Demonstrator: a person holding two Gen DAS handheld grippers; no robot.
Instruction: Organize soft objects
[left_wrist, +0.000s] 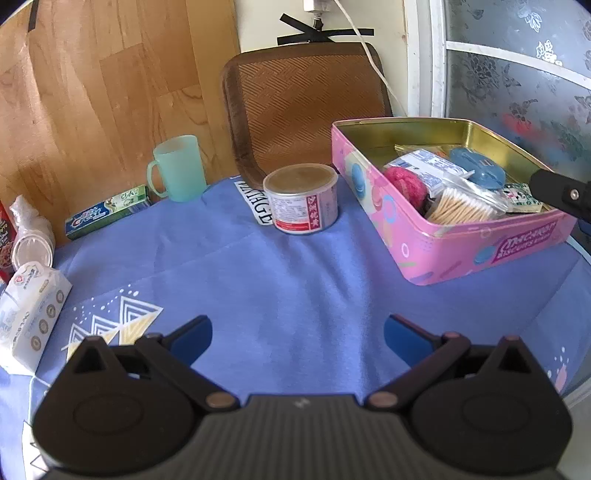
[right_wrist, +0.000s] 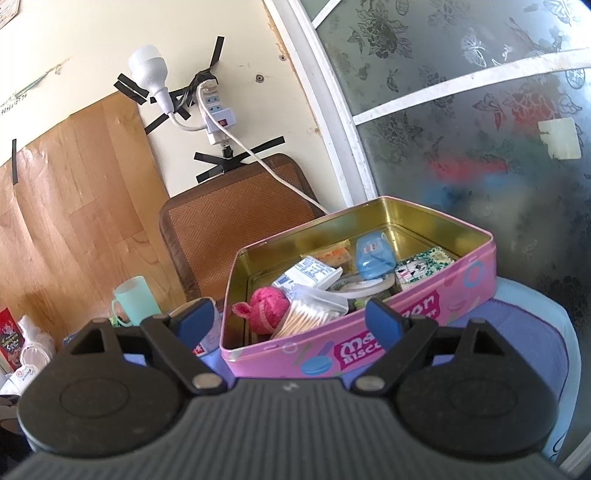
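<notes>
Pink tin (left_wrist: 461, 254), lid off, on blue cloth (left_wrist: 295, 280); side lettering partly legible, "BISCUITS" among it. Inside tin: one pink knitted toy (left_wrist: 404, 182), one bag of cotton swabs (left_wrist: 461, 208), one blue case (left_wrist: 476, 168), several packets. Left of tin: one can (left_wrist: 303, 199) with red label, script unreadable; "VINTAGE" tag (left_wrist: 258, 206); one green mug (left_wrist: 179, 168); one toothpaste box (left_wrist: 109, 216); one tissue pack (left_wrist: 31, 314). Left gripper (left_wrist: 297, 338) spread wide, empty, over cloth. Right gripper (right_wrist: 290, 321) spread wide, empty, at tin's near wall.

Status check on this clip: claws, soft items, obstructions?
Left claw open, empty. Right claw open, facing pink tin. Pink knit piece in tin; tissue pack outside. Nothing blocking.
</notes>
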